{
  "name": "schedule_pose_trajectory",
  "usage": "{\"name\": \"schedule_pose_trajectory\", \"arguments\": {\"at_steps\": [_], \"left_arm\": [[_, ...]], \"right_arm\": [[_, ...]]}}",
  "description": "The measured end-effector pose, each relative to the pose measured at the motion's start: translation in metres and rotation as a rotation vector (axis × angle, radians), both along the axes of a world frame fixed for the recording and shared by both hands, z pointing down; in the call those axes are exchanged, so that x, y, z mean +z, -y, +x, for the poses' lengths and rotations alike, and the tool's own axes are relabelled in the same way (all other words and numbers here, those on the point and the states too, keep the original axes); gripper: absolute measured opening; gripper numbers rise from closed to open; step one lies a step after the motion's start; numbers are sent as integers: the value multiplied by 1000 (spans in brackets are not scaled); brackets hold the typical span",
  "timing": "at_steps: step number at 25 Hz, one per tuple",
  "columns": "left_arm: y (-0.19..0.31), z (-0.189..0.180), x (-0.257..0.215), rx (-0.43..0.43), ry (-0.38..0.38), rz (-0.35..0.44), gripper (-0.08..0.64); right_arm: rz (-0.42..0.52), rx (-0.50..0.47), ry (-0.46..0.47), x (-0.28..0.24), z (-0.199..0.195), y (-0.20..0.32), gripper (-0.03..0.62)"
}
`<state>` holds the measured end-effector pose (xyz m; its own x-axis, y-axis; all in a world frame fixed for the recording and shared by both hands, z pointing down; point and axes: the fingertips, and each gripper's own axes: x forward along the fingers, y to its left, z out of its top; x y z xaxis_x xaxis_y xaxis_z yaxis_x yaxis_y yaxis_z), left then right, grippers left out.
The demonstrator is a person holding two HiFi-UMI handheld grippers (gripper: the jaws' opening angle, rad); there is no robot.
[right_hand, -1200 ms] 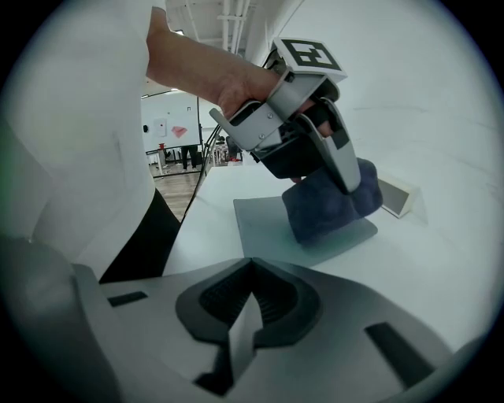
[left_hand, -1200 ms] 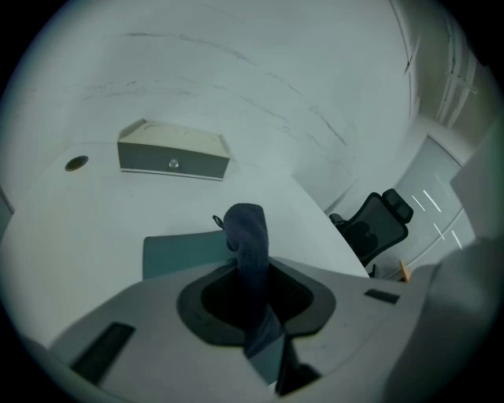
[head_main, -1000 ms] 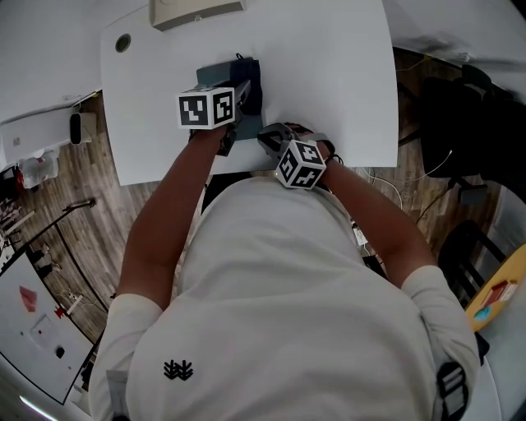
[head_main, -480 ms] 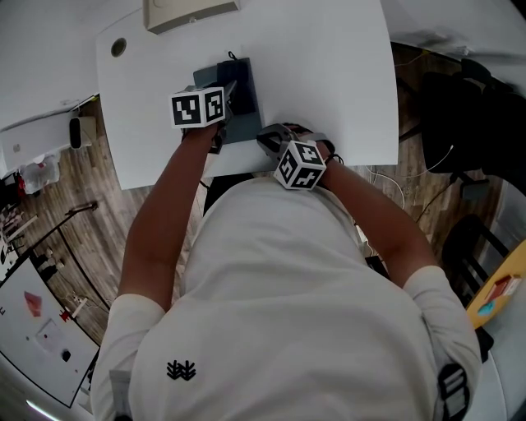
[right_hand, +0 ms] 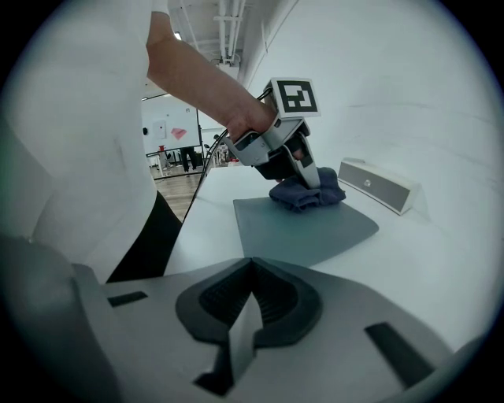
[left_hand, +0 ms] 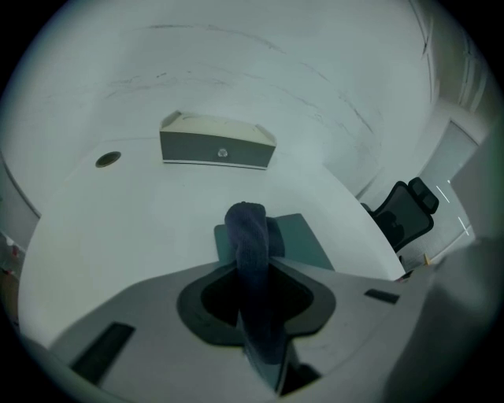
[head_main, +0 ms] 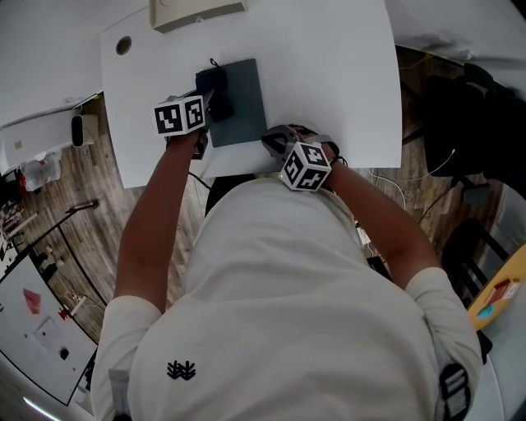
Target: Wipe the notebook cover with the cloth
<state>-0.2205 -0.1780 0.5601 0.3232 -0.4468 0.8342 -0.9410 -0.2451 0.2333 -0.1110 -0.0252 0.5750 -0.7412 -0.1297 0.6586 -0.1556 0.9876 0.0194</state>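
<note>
A dark grey-blue notebook (head_main: 240, 103) lies flat on the white table (head_main: 329, 74). My left gripper (head_main: 210, 104) is shut on a dark blue cloth (head_main: 217, 90) and presses it on the notebook's far left part. In the left gripper view the cloth (left_hand: 252, 252) sticks up between the jaws, with the notebook (left_hand: 305, 241) behind it. The right gripper view shows the notebook (right_hand: 303, 228), the bunched cloth (right_hand: 309, 194) and the left gripper (right_hand: 283, 153) above it. My right gripper (head_main: 278, 140) is shut on nothing near the notebook's near right corner, and its jaws (right_hand: 240, 327) meet.
A white box (head_main: 196, 11) stands at the table's far edge, also seen as the white box (left_hand: 217, 145) and the white box (right_hand: 376, 186). A round cable hole (head_main: 123, 44) is at the far left corner. A dark chair (head_main: 460, 115) stands right of the table.
My left gripper has slid the cloth leftward across the notebook, uncovering most of the cover. The right gripper has stayed in place.
</note>
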Motion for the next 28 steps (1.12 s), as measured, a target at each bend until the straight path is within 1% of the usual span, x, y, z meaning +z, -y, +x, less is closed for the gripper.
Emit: {"name": "schedule_pose_trajectory", "arguments": {"at_steps": [9,14,17,21,24,28], "left_arm": [[-3,-46,-4,-59,58,3,69],[-5,-49,-19,-82,17,28,69],[-5,-39,-29,-75,-11,43,69],[-2,-11,-41,-42,-57,56,69],[5,18,-47,-7,-95,72,69],[14,63,-48,27,-160,60,69]], "right_arm": [[4,-15,-8,1,0,0,8],[-5,-17,-4,1,-2,0,8],[-6,-22,-2,1,-3,1,8],[-10,-21,2,1,-4,1,8],[-17,-20,3,1,-4,1,8],[-41,-15,2,1,-5,1,8]]}}
